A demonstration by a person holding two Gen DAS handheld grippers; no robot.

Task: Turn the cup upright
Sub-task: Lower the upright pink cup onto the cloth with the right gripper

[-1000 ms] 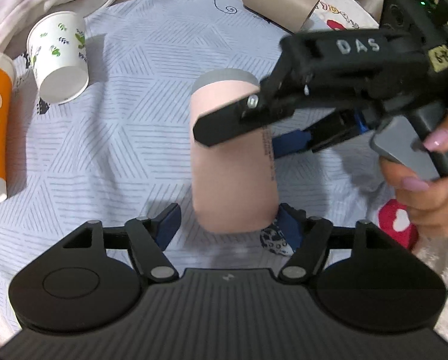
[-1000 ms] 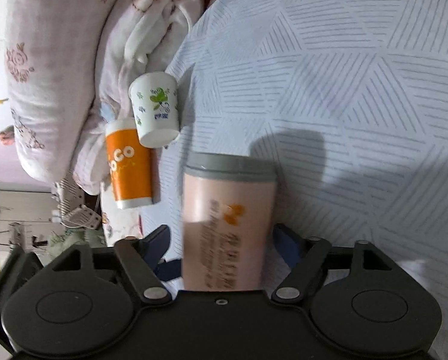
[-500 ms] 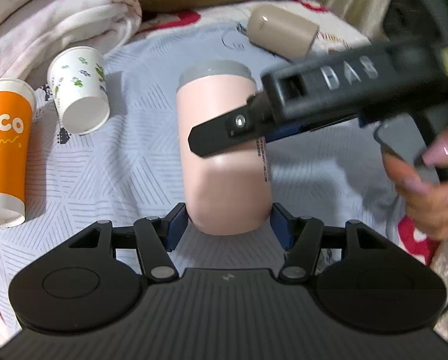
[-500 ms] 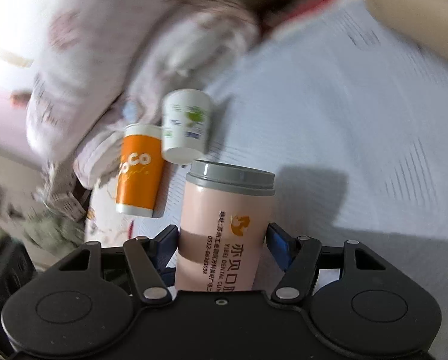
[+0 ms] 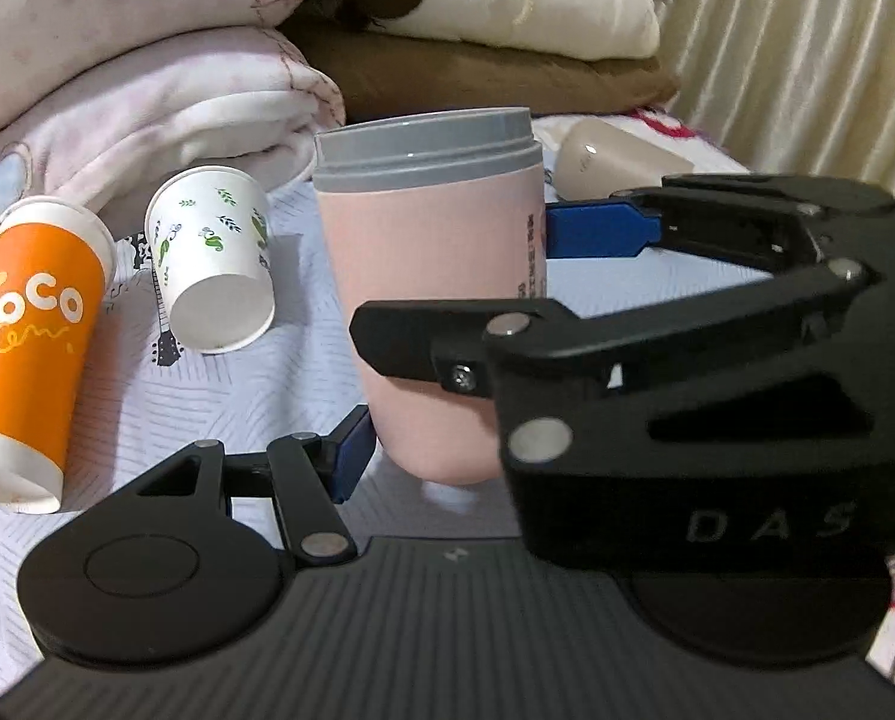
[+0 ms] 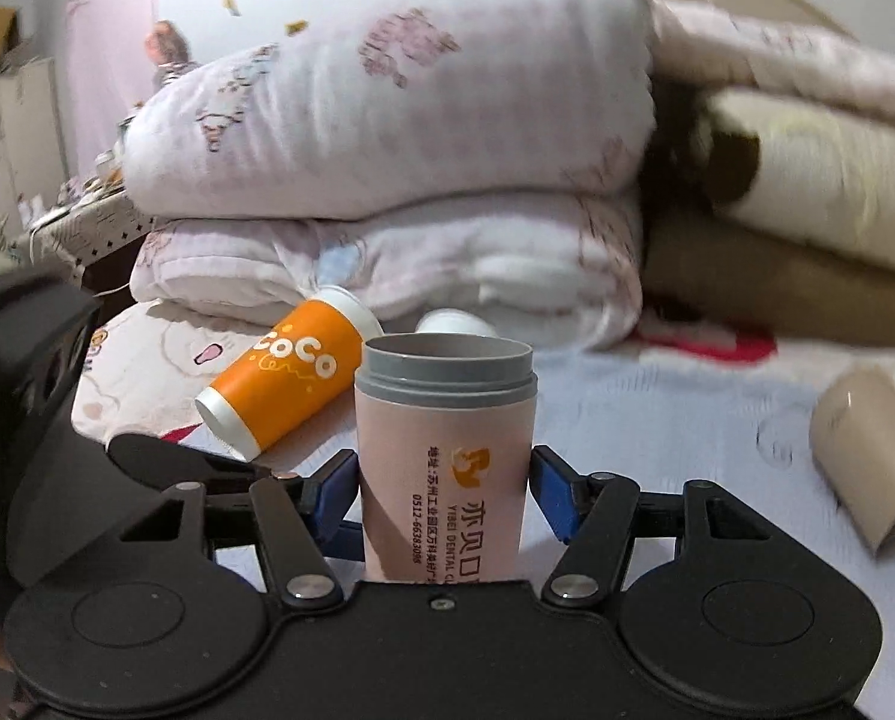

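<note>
A pink cup with a grey rim [image 5: 441, 276] stands nearly upright, mouth up, just above the patterned sheet. My right gripper [image 6: 444, 498] is shut on the pink cup [image 6: 444, 450], its blue pads against both sides. It crosses the left wrist view from the right [image 5: 567, 276]. My left gripper [image 5: 423, 450] sits at the cup's base; its left blue pad is close beside the cup, its right finger is hidden behind the right gripper.
An orange "COCO" paper cup [image 5: 27, 354] and a white leaf-print paper cup [image 5: 213, 258] lie on their sides to the left. A beige cup [image 6: 867, 450] lies on its side to the right. Folded quilts [image 6: 417, 120] are stacked behind.
The pink cup has swung from lying on the sheet to nearly upright, held by my right gripper. Both cameras have tilted up from the sheet toward the quilts.
</note>
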